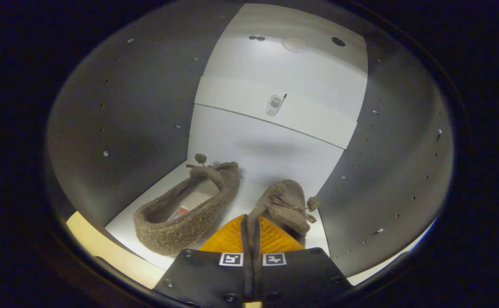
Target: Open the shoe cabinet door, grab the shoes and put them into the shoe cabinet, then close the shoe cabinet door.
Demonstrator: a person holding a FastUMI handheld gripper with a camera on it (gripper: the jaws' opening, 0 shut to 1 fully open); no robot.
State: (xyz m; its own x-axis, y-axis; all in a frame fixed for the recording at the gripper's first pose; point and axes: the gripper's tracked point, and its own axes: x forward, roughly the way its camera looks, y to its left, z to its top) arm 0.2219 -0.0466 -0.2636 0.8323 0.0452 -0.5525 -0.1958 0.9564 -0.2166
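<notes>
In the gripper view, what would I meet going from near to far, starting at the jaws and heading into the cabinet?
The gripper, jaws pinched on the right slipper's edge → the cabinet's white back wall → a shelf edge with a small phone picture higher up.

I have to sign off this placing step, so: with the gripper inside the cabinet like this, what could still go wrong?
1. The gripper looks shut on the rim of the right shoe, which tilts on its side; released here, it may stay tipped over.
2. That shoe lies close to the left shoe; pulling back could nudge it.
3. Both shoes sit near the front edge of the cabinet floor, so the door might catch them.
</notes>
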